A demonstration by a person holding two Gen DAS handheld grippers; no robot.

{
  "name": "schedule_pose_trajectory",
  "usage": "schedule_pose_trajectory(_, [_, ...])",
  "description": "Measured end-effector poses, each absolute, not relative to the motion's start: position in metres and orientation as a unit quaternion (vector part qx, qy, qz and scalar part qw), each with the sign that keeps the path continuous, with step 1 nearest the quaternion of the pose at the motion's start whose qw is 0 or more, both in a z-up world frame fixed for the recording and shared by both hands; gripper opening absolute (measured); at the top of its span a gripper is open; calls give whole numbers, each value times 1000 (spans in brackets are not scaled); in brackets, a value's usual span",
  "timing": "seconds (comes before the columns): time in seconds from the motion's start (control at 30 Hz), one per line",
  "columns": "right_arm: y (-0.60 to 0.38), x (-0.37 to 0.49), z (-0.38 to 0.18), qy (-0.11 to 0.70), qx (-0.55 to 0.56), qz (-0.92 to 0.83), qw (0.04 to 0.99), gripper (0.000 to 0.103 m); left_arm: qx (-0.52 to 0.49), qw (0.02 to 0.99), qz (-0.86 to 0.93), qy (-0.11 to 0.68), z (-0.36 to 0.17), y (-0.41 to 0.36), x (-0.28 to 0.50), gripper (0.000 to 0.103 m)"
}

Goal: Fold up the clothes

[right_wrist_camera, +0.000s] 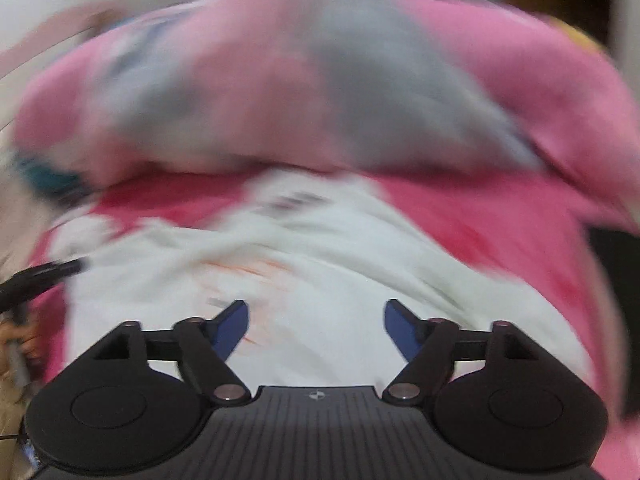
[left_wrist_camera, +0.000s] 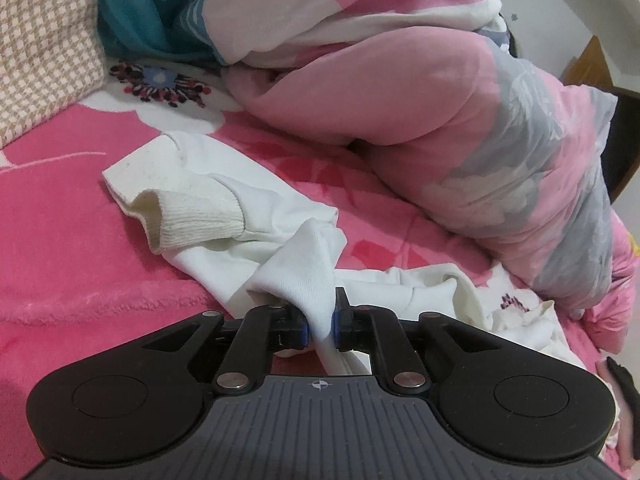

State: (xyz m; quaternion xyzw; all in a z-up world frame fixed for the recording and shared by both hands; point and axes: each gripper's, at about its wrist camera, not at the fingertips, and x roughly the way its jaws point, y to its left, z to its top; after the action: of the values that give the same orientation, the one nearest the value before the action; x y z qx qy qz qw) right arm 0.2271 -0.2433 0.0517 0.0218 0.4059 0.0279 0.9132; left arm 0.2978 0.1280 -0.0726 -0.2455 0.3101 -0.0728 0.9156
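A white sweatshirt (left_wrist_camera: pixel 224 204) lies crumpled on a pink bed cover (left_wrist_camera: pixel 60 216), its ribbed cuff (left_wrist_camera: pixel 192 216) turned toward the left. My left gripper (left_wrist_camera: pixel 320 320) is shut on a bunched fold of this white cloth, which runs down between the blue pads. In the right wrist view the picture is blurred; the same white garment (right_wrist_camera: pixel 320 272) spreads below my right gripper (right_wrist_camera: pixel 316 332). Its jaws stand wide apart with nothing between them, above the cloth. The other gripper's black tip (right_wrist_camera: pixel 48 272) shows at the left edge.
A bulky pink and grey quilt (left_wrist_camera: pixel 460 120) is heaped behind the garment and to the right. A checked beige pillow (left_wrist_camera: pixel 44 44) sits at the back left beside teal cloth (left_wrist_camera: pixel 152 8). A hand (right_wrist_camera: pixel 16 344) shows at the left edge.
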Motion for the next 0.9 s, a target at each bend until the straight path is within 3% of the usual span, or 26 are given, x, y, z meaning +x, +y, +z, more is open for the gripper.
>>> schedule_pose_trajectory(0.2, [-118, 353, 7, 437, -61, 94, 893, 84, -247, 914, -77, 312, -74, 132, 298, 10])
schedule_pose_trajectory(0.37, [-55, 411, -40, 389, -143, 108, 904, 84, -260, 907, -82, 321, -74, 136, 300, 10])
schedule_pose_trajectory(0.5, [-39, 432, -75, 457, -148, 154, 864, 82, -268, 903, -85, 325, -76, 138, 303, 10])
schedule_pose_trajectory(0.6, [-36, 428, -87, 475, -136, 156, 855, 52, -259, 906, -83, 324, -76, 134, 304, 10])
schedule_pose_trajectory(0.63, [-33, 424, -86, 466, -144, 153, 859, 24, -251, 909, -81, 322, -75, 132, 303, 10])
schedule_pose_trajectory(0.67, [-29, 420, -83, 452, -156, 145, 866, 11, -244, 912, -80, 320, -75, 131, 303, 10])
schedule_pose_trajectory(0.9, [-7, 410, -55, 324, -217, 100, 915, 9, -227, 926, -74, 293, -71, 129, 307, 9])
